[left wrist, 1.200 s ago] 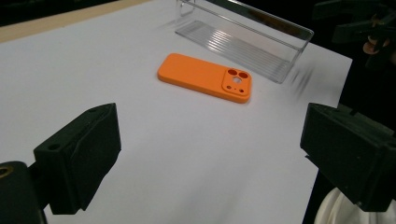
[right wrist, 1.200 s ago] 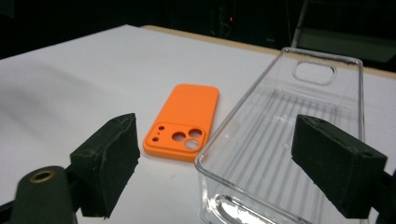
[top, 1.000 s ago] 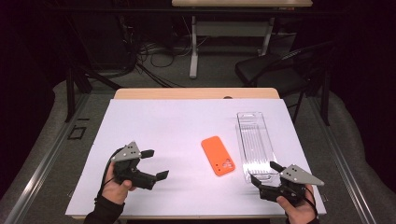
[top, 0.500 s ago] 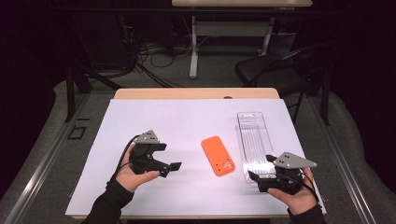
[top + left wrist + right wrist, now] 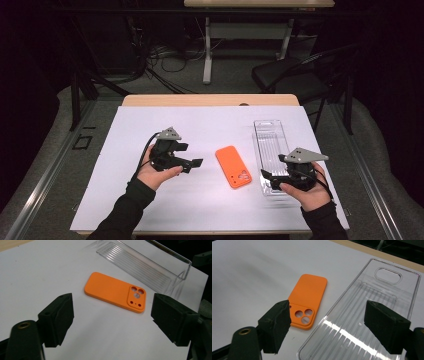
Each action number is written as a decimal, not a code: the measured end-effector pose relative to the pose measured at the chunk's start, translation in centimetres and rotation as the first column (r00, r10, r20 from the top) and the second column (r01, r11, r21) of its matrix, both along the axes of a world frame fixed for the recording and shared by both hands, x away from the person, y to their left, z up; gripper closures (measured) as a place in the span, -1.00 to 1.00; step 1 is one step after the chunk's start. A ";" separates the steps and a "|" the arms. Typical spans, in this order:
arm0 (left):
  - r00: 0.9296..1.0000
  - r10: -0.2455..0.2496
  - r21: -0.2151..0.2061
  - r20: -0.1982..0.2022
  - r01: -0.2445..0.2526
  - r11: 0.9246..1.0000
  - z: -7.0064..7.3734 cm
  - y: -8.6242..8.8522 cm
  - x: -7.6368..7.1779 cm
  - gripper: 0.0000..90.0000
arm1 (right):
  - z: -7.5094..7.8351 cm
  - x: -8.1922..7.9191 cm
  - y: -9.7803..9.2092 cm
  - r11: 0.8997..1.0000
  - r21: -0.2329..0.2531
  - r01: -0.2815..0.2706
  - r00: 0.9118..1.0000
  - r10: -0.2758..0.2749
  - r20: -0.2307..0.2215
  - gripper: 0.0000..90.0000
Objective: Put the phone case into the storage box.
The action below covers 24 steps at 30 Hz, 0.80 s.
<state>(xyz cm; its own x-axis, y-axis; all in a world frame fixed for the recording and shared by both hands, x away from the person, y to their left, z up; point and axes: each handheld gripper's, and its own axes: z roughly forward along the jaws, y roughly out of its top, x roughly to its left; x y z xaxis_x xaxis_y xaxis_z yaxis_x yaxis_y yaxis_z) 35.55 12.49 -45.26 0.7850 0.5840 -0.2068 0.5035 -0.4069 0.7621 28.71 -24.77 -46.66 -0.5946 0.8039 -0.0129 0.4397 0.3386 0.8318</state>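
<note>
On white table (image 5: 150, 125): orange phone case (image 5: 233, 166), clear tray (image 5: 272, 145), no readable writing; left claw (image 5: 192, 163), right claw (image 5: 266, 176) released.

- phone case (image 5: 112, 291): orange, matt, smooth, looks like soft plastic or silicone;
- tray (image 5: 372, 315): clear hard plastic, glossy, ribbed floor catching glare;
- table (image 5: 150, 125): white, matt, smooth top; bare wood edge at the far side;
- jaws of both grippers: black matt plastic, faintly grainy

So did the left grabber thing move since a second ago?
Yes. The left gripper moved up the table and right, closer to the orange phone case, which stayed put.
</note>
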 end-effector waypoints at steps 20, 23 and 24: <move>0.999 -0.034 0.059 -0.005 0.034 0.998 -1.5 -5.5 2.7 0.64 | -1.3 0.5 0.3 1.000 -0.005 -0.002 1.000 0.002 -0.013 -0.57; 0.999 -0.044 0.071 -0.013 0.045 0.996 -1.9 -6.4 2.9 0.80 | -1.4 0.4 0.3 1.000 0.003 -0.003 1.000 0.003 -0.003 -0.58; 0.999 -0.043 0.066 -0.017 0.044 0.997 -2.1 -6.8 3.0 0.83 | -1.4 0.4 0.3 1.000 0.004 -0.004 1.000 0.004 -0.003 -0.58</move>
<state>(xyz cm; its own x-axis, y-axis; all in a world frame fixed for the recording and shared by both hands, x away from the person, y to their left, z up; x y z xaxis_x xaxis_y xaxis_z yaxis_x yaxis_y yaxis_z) 38.56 5.69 -47.33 0.8071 0.5619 -0.1810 0.4954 -0.4779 0.7254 29.12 -24.43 -48.05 -0.5981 0.8014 -0.0076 0.4408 0.3369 0.8320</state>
